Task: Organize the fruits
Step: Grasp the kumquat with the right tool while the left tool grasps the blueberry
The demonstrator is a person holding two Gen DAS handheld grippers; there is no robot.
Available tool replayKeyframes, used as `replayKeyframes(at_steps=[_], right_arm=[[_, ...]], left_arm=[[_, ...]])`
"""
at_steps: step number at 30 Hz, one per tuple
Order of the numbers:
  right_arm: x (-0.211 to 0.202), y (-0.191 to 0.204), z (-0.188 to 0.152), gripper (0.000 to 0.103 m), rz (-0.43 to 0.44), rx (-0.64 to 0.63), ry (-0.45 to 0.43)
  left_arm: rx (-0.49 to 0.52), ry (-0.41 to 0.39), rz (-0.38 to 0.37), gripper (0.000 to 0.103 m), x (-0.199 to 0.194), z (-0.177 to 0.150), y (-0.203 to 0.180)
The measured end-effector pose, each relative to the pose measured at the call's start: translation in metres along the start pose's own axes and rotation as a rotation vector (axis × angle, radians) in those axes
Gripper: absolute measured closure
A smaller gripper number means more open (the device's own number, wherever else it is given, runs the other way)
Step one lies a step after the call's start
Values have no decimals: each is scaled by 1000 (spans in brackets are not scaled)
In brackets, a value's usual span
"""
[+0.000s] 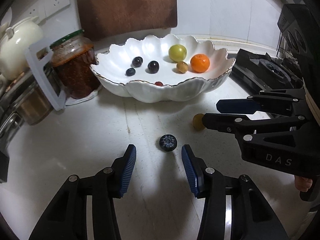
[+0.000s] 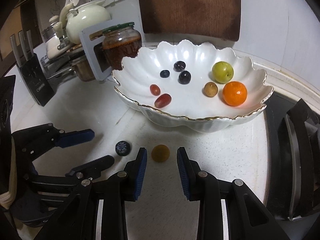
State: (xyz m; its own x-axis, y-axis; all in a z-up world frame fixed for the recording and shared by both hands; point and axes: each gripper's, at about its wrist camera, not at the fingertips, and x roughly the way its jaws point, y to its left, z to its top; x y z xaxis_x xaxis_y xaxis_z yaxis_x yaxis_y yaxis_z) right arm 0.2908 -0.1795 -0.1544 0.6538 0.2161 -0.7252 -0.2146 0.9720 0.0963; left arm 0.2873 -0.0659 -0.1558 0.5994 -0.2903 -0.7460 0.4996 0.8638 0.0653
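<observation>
A white scalloped bowl (image 1: 200, 88) (image 2: 200, 124) holds an orange (image 2: 234, 93), a green plum (image 2: 222, 72), a brown longan (image 2: 210, 89), two red grapes (image 2: 162, 100), two dark grapes and a blueberry (image 2: 164, 73). On the counter, a loose blueberry (image 1: 168, 142) (image 2: 123, 148) lies just ahead of my open left gripper (image 1: 159, 150) (image 2: 102, 147). A loose longan (image 2: 160, 153) (image 1: 198, 122) lies just ahead of my open right gripper (image 2: 161, 154) (image 1: 210, 111). Both grippers are empty.
A jar of red sauce (image 1: 76, 66) and a grey frame (image 1: 46, 76) stand left of the bowl. A wooden board (image 1: 128, 6) leans on the wall behind. A stove (image 2: 292, 160) is at the right, a knife block (image 2: 34, 80) and teapot (image 2: 86, 20) at the left.
</observation>
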Motion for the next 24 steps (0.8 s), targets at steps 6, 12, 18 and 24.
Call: replayKeyframes(at_steps=[6,12,18,24], right_arm=[[9,0,-1,70,15,5,19],[16,-1,-1,70,22,9,31],[20,-5,-1,71,28,18,39],[25,-6,0,74,24,13,55]], left_arm=[[14,14,-18,59,12,3,-1],[20,21,-29,62,20,6,-1],[9,33,-42,71,27,6,0],[15,33,-52,80,28,6,-4]])
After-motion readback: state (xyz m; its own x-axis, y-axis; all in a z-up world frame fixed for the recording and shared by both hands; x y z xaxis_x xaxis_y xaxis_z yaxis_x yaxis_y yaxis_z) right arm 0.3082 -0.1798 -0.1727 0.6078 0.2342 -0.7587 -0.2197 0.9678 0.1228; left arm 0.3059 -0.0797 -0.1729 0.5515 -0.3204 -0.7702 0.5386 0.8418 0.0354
